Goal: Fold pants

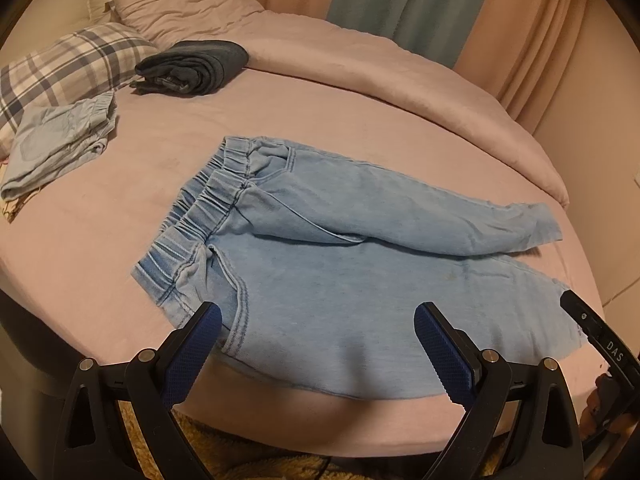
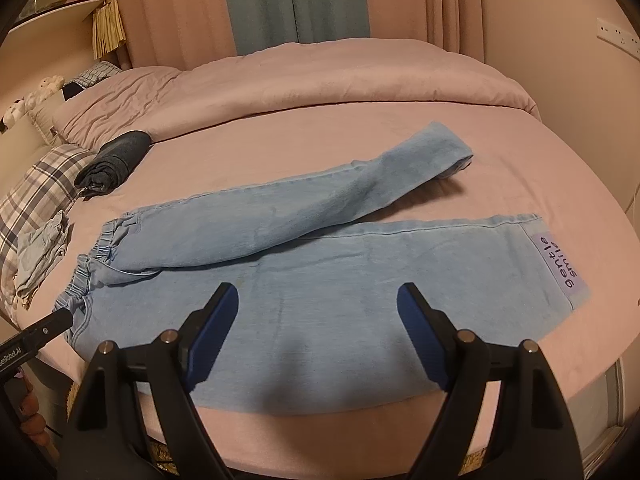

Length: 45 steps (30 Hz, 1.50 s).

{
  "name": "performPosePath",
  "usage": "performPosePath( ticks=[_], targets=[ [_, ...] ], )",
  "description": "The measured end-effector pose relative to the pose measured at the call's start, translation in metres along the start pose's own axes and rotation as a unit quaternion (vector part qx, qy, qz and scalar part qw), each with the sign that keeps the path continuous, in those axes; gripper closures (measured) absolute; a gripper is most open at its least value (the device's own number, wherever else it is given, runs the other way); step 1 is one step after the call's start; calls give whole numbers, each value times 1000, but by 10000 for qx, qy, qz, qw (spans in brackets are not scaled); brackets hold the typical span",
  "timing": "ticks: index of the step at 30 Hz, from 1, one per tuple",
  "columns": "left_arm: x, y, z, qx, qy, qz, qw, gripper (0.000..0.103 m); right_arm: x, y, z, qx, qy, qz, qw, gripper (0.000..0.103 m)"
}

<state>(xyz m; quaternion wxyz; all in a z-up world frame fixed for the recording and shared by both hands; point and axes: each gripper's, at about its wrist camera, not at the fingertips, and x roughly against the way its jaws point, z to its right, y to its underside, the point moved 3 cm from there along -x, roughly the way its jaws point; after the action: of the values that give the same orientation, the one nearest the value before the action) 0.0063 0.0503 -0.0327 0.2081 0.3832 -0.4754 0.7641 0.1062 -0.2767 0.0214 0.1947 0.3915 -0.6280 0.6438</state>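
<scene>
Pants (image 2: 328, 304) lie flat along the bed's (image 2: 480, 152) near edge, one leg angled across. Folded dark garment (image 1: 192, 66) sits toward the pillows. Left gripper (image 1: 318, 332) and right gripper (image 2: 318, 308) hover spread, pinching nothing.

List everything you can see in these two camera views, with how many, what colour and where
light blue pants: one, pale denim, spread flat on the bed, waistband to the left, far leg angled away from the near leg
label: one, lilac with dark lettering, at the near leg's hem
dark garment: one, navy grey, folded, far left near the pillows
pale blue garment: one, folded, left edge of bed
plaid pillow: one, white and grey-blue check, far left
bed: one, pink sheet with pink duvet bunched behind
curtains: pink with a teal panel, behind the bed
left gripper: black with blue pads, open over the pants
right gripper: same colours, open over the near leg
</scene>
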Motion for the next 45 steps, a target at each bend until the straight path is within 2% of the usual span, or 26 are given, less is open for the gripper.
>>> performPosePath(
  ticks=[13,20,23,30,34,38,41,43,45],
  targets=[
    [-2,-3,-12,211,-100,-34,9997,6,-2,0,10,-89,114,-38,9999,21],
    [-2,-9,-47,637,-409,-19,9971,6,-4,0,27,-375,118,-95,9992,22],
    [-2,-9,-73,946,-617,-30,9936,6,-4,1,38,-423,264,-79,9987,22],
    [-11,3,-118,1729,-710,-285,9820,6,-10,4,97,-987,727,-215,9922,22],
    [-24,9,-125,1948,-499,-450,9785,6,-8,11,144,-1416,1168,-267,9826,22],
    [-37,8,-114,1983,-156,-545,9785,6,-3,24,187,-1932,1385,-348,9707,22],
    [-49,8,-108,1964,-140,-612,9785,16,0,36,219,-2234,1619,-436,9602,22],
    [-51,2,-101,1818,-198,-495,9819,23,-1,45,234,-2428,1629,-500,9550,22],
    [-56,-5,-93,1649,-150,-409,9853,45,-4,51,249,-2632,1544,-562,9506,22]
  ],
)
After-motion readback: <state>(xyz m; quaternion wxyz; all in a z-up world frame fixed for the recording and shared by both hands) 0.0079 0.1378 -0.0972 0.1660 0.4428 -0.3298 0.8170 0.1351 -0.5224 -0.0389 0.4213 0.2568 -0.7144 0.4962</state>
